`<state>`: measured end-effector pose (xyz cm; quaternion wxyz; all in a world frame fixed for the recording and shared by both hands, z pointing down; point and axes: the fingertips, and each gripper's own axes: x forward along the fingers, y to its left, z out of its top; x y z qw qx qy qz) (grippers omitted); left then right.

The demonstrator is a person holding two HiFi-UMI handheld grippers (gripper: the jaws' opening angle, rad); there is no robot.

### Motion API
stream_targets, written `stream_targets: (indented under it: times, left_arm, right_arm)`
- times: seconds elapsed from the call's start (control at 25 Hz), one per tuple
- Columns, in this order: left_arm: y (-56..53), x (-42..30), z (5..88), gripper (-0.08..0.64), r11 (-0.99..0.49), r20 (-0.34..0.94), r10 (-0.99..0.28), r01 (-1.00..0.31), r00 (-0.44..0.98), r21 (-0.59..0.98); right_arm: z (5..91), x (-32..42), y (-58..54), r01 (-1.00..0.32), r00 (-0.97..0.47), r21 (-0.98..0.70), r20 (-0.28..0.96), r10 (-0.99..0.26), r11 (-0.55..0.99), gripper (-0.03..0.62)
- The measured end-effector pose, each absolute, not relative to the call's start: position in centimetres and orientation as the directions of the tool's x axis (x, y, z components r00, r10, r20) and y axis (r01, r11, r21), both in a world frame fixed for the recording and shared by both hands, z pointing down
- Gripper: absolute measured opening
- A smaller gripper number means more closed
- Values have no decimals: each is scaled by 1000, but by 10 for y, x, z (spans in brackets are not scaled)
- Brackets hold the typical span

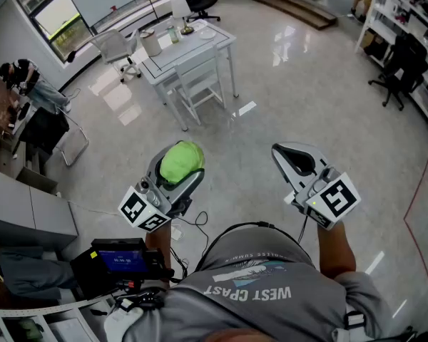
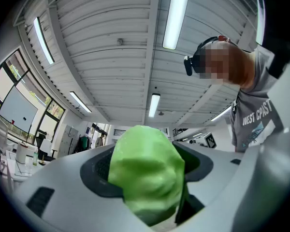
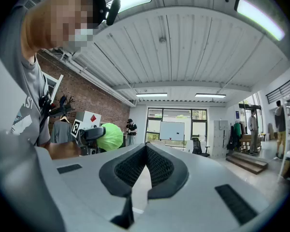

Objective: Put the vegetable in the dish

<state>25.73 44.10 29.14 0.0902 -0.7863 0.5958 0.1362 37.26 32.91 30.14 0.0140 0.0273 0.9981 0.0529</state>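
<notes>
Behind the left gripper point(image 1: 178, 168) clamping the vegetable point(image 1: 182, 159), a shirt point(image 1: 271, 294) reads "WEST COAST".

The vegetable point(image 1: 180, 161) is a bright, light green lump, rounded on top, with a soft, matte, slightly dented surface. It sits clamped between the two jaws of the left gripper point(image 1: 178, 167), whose dark pads press on its left and right sides, and its rounded top bulges out above them. It is held in the air over the shiny floor, near the person and on the left of the scene. In the left gripper view the vegetable point(image 2: 147, 173) fills the middle.
</notes>
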Motion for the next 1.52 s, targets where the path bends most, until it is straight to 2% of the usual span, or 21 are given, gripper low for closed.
stream_targets:
  times: [0.84, 1.52]
  left_arm:
    - [444, 229, 303, 321, -320, -343, -894, -947, 288, 41]
    - [320, 253, 311, 321, -265, -309, -920, -963, 240, 41]
  right_arm:
    - [311, 349, 338, 56, -998, 73, -16, 57, 996, 8]
    - [319, 373, 201, 85, -995, 26, -41, 86, 996, 8]
